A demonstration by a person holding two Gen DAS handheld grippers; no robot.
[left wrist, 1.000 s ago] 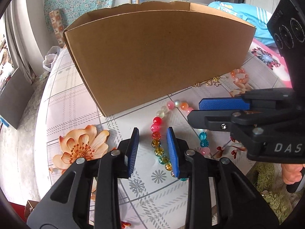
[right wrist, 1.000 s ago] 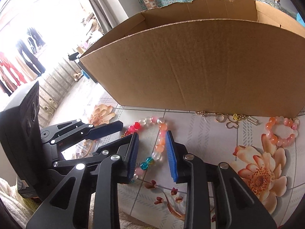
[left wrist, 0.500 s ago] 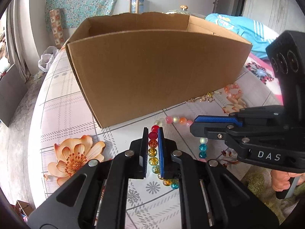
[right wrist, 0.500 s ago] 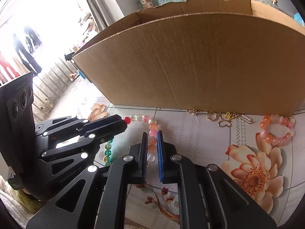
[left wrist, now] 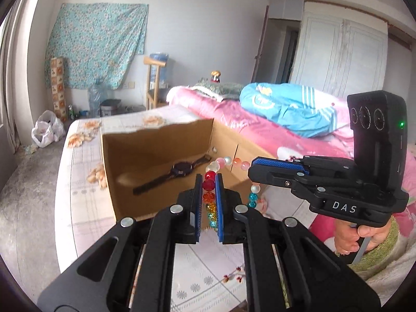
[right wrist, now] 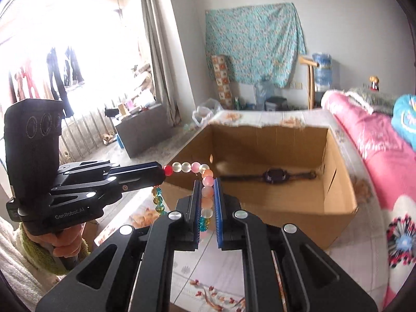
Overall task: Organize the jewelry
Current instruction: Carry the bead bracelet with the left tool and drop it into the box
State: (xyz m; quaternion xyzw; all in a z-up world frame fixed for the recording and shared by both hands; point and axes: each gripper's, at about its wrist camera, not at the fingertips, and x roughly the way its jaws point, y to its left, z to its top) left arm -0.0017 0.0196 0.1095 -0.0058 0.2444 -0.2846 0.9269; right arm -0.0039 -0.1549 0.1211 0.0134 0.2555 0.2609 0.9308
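We have the bead necklace (left wrist: pixel 209 185) pinched in both claws: left claw (left wrist: pixel 208 182) clamped on the red/orange beads, right claw (right wrist: pixel 207 185) on the pink ones. It hangs between them, off the counter (left wrist: pixel 85 202), over the cardboard box (right wrist: pixel 335 182) holding a watch (right wrist: pixel 273 175).

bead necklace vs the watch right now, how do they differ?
The bead necklace is a string of round beads in many colours; the watch is dark, with a flat strap. The necklace is held in the air, pinched by the left gripper and the right gripper; the watch lies stretched out on the floor of the cardboard box. Both are jewelry to sort.
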